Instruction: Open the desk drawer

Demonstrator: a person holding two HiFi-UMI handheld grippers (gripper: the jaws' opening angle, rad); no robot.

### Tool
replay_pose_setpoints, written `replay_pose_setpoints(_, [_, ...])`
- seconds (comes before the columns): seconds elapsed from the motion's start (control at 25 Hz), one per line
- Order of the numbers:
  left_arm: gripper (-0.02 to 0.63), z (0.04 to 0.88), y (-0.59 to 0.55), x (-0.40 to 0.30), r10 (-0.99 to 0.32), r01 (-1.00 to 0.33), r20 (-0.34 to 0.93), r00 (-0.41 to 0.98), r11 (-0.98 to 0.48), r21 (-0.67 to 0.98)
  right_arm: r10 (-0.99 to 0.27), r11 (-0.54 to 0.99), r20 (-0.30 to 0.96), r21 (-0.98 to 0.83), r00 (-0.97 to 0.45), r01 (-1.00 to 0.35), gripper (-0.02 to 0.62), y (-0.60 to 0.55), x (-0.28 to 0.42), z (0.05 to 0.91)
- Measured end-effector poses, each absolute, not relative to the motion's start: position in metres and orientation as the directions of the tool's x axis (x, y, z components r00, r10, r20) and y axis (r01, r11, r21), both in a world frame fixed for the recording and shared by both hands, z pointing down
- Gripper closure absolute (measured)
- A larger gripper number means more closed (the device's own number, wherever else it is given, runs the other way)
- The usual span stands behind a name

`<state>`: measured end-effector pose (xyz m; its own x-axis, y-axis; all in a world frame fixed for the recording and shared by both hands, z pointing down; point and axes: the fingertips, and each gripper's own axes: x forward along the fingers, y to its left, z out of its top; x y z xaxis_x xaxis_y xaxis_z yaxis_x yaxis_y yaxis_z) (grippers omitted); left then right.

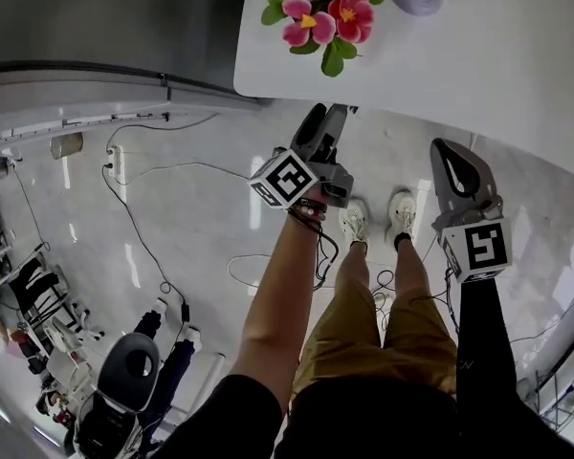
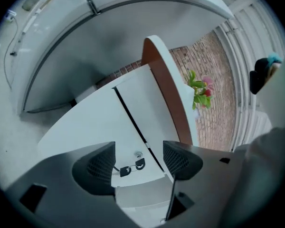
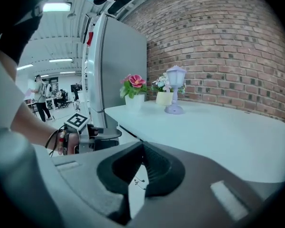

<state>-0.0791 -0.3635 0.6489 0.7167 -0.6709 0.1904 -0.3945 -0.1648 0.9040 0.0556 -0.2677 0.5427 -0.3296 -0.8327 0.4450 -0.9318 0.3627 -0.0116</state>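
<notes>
Your left gripper has its fingers spread, the drawer keys framed between them, seemingly lining up the pull. Your right gripper is pressed together, empty.

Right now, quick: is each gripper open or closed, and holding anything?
Left gripper: open, nothing between the jaws.
Right gripper: shut, holding nothing.

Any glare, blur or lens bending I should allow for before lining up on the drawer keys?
Left gripper view: fisheye bows the desk edges, yet the keys look fairly sharp and evenly lit. Right gripper view: its own jaws loom dark and soft up close; the brick wall curves. Head view: bright streaks of glare cross the glossy floor.
</notes>
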Motion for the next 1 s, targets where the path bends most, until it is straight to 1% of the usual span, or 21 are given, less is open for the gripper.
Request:
replay_pose_setpoints(0.16, [0.288,0.682,-0.373,-0.074,-0.706,-0.310,0.149,0.693,-0.104,0.945,-0.802,0.391,0.473,-0.046,-0.365,-0.919,0.595,-0.265,0.056,0.570])
replay_pose_setpoints(0.24, [0.296,0.691,-0.377,-0.072,-0.731,-0.230,0.111,0.673,-0.065,0.971,-0.803,0.398,0.455,-0.072,-0.385,-0.915,0.595,-0.268,0.052,0.574])
replay_pose_setpoints(0.36, [0.319,0.694,-0.378,-0.064,-0.761,-0.082,0.041,0.648,-0.016,0.997,-0.797,0.400,0.461,-0.082,-0.391,-0.913,0.595,-0.266,0.052,0.583])
replay_pose_setpoints(0.52, [0.346,0.704,-0.378,-0.059,-0.796,0.021,-0.020,0.604,-0.009,1.000,-0.746,0.405,0.547,-0.079,-0.379,-0.911,0.595,-0.249,0.066,0.603])
replay_pose_setpoints(0.6, [0.391,0.709,-0.377,-0.059,-0.817,0.050,-0.039,0.575,-0.013,0.999,-0.729,0.412,0.569,-0.082,-0.382,-0.908,0.595,-0.244,0.070,0.609])
replay_pose_setpoints(0.64, [0.400,0.712,-0.377,-0.060,-0.825,0.061,-0.049,0.563,-0.018,0.998,-0.731,0.418,0.562,-0.081,-0.387,-0.905,0.595,-0.244,0.069,0.610])
replay_pose_setpoints(0.76, [0.411,0.717,-0.375,-0.064,-0.840,0.089,-0.081,0.537,-0.039,0.995,-0.743,0.436,0.530,-0.081,-0.409,-0.896,0.595,-0.243,0.065,0.613])
replay_pose_setpoints(0.92, [0.400,0.728,-0.373,-0.066,-0.851,0.103,-0.077,0.519,-0.028,0.994,-0.721,0.437,0.557,-0.096,-0.412,-0.894,0.595,-0.238,0.063,0.620])
replay_pose_setpoints(1.0, [0.400,0.732,-0.372,-0.063,-0.849,0.102,-0.075,0.523,-0.025,0.994,-0.749,0.428,0.514,-0.108,-0.419,-0.897,0.595,-0.245,0.060,0.616])
